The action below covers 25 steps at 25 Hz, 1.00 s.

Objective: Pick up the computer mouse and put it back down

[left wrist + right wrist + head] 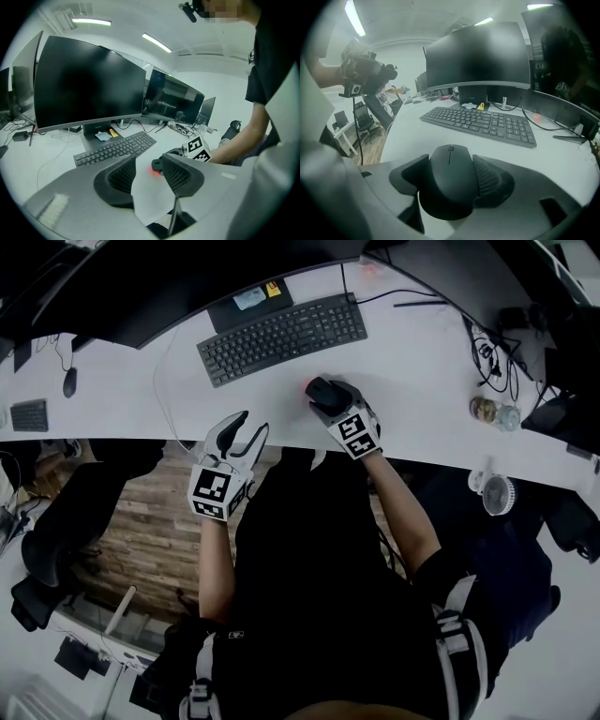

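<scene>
Two tongs are over the desk (422, 362), one in each of the person's hands. The right tongs (451, 179) stand wide, their pads pressed on both sides of the one black mouse (449, 161), which fills the gap between them. A red glow (307, 387) shows on the desk just beside the mouse's nose; I cannot tell whether the mouse rests on the desk. That arm reaches forward, tongs tipped downward. The left tongs (149, 176) are open with nothing between the jaws, only bare desk edge below, held back and well apart from the mouse. One keyboard (281, 337) lies just beyond the right tongs, one big monitor (478, 56) behind it.
</scene>
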Each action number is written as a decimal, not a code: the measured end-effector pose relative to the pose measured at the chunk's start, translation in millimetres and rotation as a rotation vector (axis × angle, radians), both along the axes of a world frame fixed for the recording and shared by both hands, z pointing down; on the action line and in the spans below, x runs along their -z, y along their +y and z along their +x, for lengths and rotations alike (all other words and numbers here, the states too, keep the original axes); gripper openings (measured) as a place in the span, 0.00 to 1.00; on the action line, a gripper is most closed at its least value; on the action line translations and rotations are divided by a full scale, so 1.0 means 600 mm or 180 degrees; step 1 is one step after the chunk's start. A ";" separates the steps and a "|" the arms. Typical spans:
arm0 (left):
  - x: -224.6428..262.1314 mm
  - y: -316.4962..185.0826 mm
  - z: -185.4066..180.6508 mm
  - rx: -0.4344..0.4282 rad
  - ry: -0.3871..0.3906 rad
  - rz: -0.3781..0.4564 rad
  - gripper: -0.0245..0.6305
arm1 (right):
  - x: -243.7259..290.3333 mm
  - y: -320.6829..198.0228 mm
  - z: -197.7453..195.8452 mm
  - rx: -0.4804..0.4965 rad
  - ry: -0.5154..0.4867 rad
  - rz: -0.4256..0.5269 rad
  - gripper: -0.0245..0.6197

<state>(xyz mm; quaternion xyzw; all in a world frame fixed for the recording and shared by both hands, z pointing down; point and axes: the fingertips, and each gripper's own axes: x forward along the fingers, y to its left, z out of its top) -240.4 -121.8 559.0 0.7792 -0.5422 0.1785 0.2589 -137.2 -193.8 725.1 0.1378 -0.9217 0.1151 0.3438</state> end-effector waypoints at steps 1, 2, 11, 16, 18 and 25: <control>-0.002 0.000 0.000 0.0003 0.0006 -0.0008 0.31 | -0.005 -0.002 0.001 -0.0003 0.0017 -0.0006 0.50; -0.003 0.001 0.001 0.0008 0.0011 -0.0019 0.31 | -0.009 -0.003 0.001 -0.0003 0.0031 -0.0010 0.50; -0.008 0.003 0.000 0.0037 0.0042 -0.0064 0.31 | -0.029 -0.004 -0.006 0.0096 0.0165 0.0027 0.50; -0.010 0.002 0.004 0.0012 0.0072 -0.0070 0.31 | -0.035 -0.001 -0.006 0.0144 0.0259 0.0100 0.50; -0.011 0.002 0.005 0.0006 0.0075 -0.0068 0.31 | -0.035 -0.001 -0.006 0.0143 0.0270 0.0103 0.50; -0.007 -0.002 0.007 -0.0016 0.0085 -0.0026 0.31 | -0.037 -0.004 -0.008 0.0125 0.0288 0.0084 0.50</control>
